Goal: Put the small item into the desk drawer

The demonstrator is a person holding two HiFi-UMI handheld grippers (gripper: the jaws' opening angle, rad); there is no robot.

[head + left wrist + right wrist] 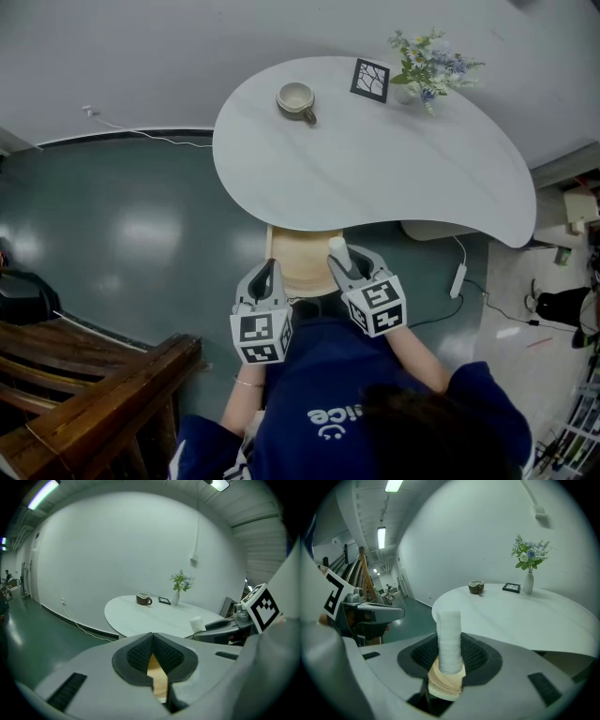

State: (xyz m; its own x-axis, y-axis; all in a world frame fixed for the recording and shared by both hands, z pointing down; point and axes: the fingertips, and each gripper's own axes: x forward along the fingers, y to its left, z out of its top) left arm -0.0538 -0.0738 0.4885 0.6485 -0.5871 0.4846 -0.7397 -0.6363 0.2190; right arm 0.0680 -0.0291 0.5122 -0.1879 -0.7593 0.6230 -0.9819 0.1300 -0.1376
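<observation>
Even, cool indoor light from ceiling strip lamps [381, 537]. Soft glare patches on green floor [141, 232], left. Gripper views: heavy fisheye bend, dark vignette at edges, near foreground slightly soft.

Small item [450, 639] clamped in right gripper [347, 262], above the open drawer [300, 258].
Item: short white cylinder with a rough, wrapped-looking surface. It stands upright between the pads, lower end pinched, upper part sticking out past the jaws. Drawer: light wood, pulled out from under the near edge of the white counter [375, 159], top open. In the head view the item sits over the drawer's right side, near the counter edge. Can't tell if it touches the drawer.
</observation>
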